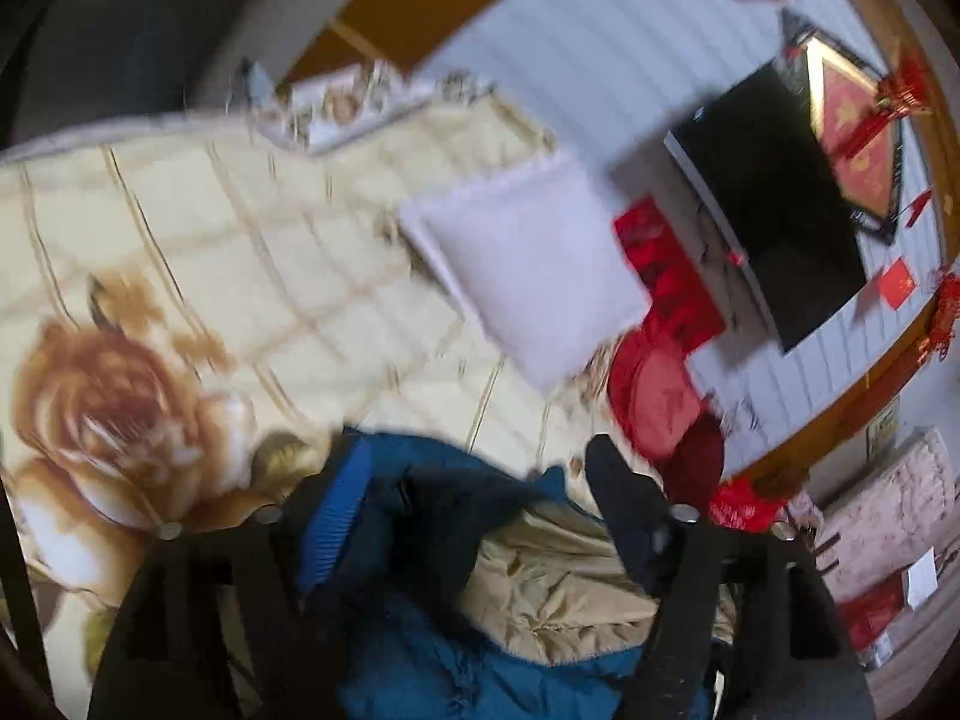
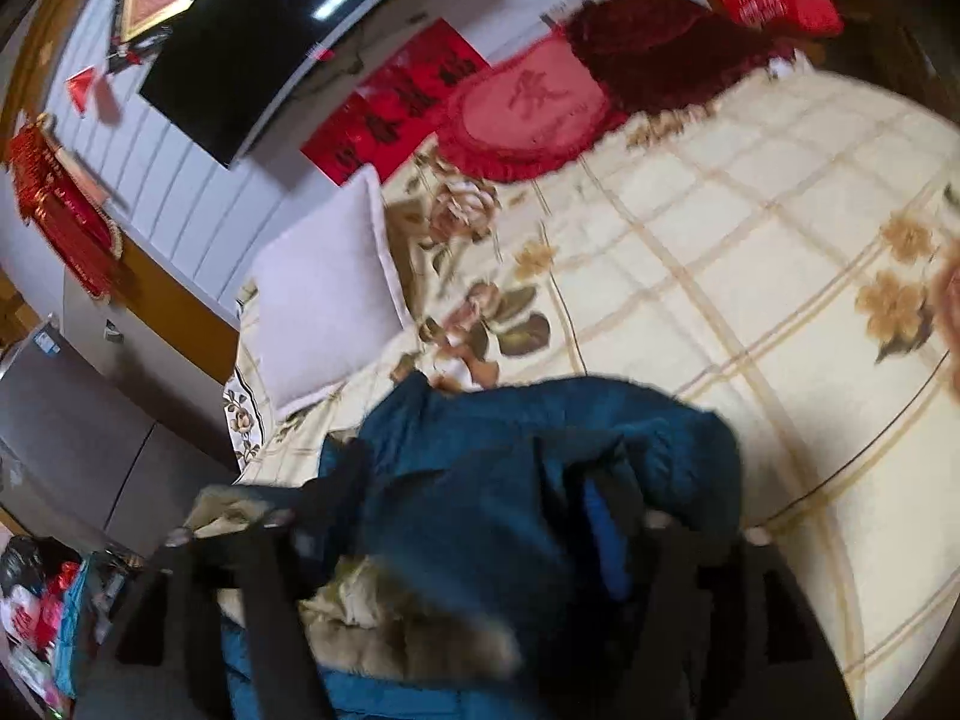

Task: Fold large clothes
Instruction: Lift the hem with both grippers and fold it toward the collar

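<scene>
A dark blue padded jacket (image 1: 456, 516) with a tan lining (image 1: 558, 588) and a bright blue ribbed cuff (image 1: 336, 516) bunches between the fingers of my left gripper (image 1: 474, 480), which looks shut on its fabric. In the right wrist view the same jacket (image 2: 516, 480) with a fur-trimmed hood (image 2: 420, 636) fills the space between the fingers of my right gripper (image 2: 480, 498), which also looks shut on it. The jacket hangs over a cream floral bedspread (image 2: 750, 276). Both views are motion-blurred.
A white pillow (image 1: 528, 264) (image 2: 324, 300) lies on the bed by the wall. Red cushions (image 2: 528, 114) and red decorations sit at the head. A black TV (image 2: 270, 30) hangs on the white panelled wall. A grey cabinet (image 2: 78, 438) stands beside the bed.
</scene>
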Tool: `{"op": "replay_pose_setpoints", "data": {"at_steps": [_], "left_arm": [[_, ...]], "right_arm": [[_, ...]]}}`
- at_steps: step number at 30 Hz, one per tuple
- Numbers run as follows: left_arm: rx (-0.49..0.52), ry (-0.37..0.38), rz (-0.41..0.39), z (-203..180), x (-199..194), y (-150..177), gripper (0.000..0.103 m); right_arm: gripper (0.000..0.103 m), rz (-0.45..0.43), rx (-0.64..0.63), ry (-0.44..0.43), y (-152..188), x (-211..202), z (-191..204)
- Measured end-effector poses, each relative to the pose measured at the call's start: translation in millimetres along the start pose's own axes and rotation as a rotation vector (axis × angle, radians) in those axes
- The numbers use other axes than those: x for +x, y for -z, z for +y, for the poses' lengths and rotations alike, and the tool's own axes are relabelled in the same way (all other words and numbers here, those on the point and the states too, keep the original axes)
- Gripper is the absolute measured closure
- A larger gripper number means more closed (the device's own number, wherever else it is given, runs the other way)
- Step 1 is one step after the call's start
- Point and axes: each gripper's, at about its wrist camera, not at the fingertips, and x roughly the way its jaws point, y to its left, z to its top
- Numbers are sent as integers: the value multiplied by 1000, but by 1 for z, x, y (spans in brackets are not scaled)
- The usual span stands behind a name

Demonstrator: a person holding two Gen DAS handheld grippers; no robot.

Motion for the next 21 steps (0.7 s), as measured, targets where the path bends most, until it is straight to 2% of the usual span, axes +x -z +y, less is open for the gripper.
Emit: {"op": "replay_pose_setpoints", "data": {"at_steps": [3, 4, 5, 9, 11, 14, 18, 21], "left_arm": [[26, 9, 63, -8, -11, 4, 26], [48, 1, 84, -11, -13, 8, 26], [76, -13, 102, -14, -15, 16, 26], [161, -35, 183, -25, -5, 53, 27], [213, -85, 244, -31, 12, 70, 27], [272, -170, 276, -41, 39, 86, 27], [369, -322, 269, -51, 78, 92, 27], [386, -371, 253, -46, 93, 95, 26]], "right_arm": [[21, -90, -73, 64, -7, -31, 14], [21, -98, -84, 51, -8, -37, 18], [21, -88, -115, 24, -6, -42, 27], [21, 43, -355, 38, 24, -28, 76], [21, 117, -500, 100, 46, -2, 107], [21, 151, -584, 151, 62, 32, 134], [21, 200, -601, 240, 56, 93, 151], [20, 265, -562, 292, 56, 132, 140]]}}
